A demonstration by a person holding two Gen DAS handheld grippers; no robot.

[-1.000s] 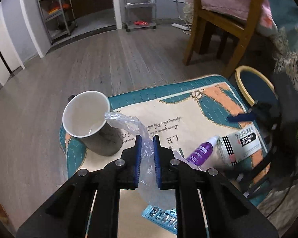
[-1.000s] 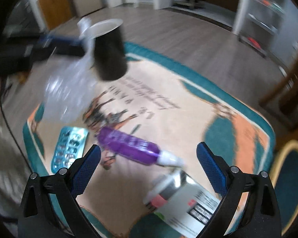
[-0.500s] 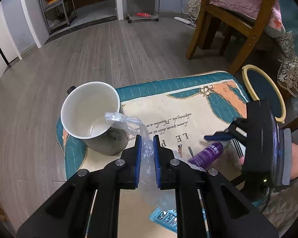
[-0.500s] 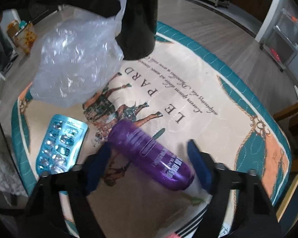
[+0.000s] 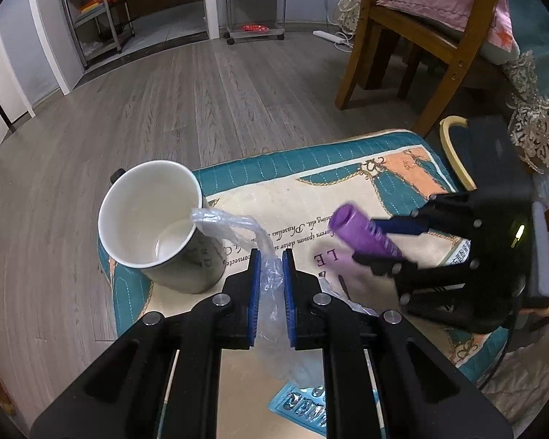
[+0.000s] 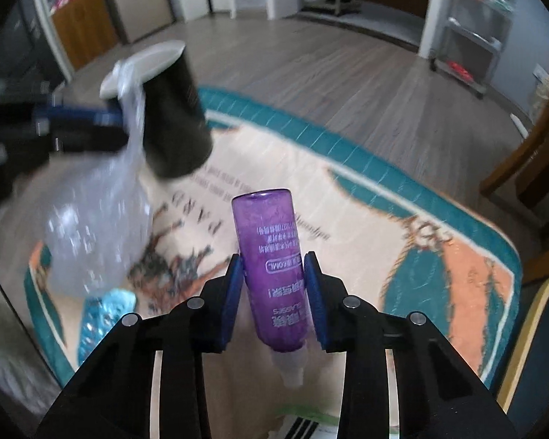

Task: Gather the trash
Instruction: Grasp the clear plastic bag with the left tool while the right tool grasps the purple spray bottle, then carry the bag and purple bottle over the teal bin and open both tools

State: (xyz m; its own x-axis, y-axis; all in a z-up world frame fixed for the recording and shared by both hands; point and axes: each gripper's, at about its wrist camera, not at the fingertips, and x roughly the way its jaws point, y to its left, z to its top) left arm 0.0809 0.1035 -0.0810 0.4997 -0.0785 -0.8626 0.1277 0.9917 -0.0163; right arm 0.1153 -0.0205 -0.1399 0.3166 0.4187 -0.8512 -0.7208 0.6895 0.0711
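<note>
My left gripper (image 5: 271,256) is shut on the neck of a clear plastic bag (image 5: 234,225), which hangs below it over the table. In the right wrist view the bag (image 6: 95,226) is blurred and bulges at the left. My right gripper (image 6: 274,259) is closing its jaws on a purple bottle (image 6: 274,234). Both blue pads press its sides, its base points away from me and its white cap towards me. From the left wrist view the bottle (image 5: 362,234) is held above the cloth, to the right of the bag.
A black mug with a white inside (image 5: 153,216) stands at the table's far left corner. A blue blister pack (image 5: 303,406) and a white box (image 6: 303,428) lie on the patterned cloth (image 5: 402,186). A wooden chair (image 5: 421,36) and a yellow-rimmed stool (image 5: 454,146) stand beyond.
The right gripper came down over the purple bottle, closed its jaws on it and lifted it off the cloth. The left gripper kept still with the bag.
</note>
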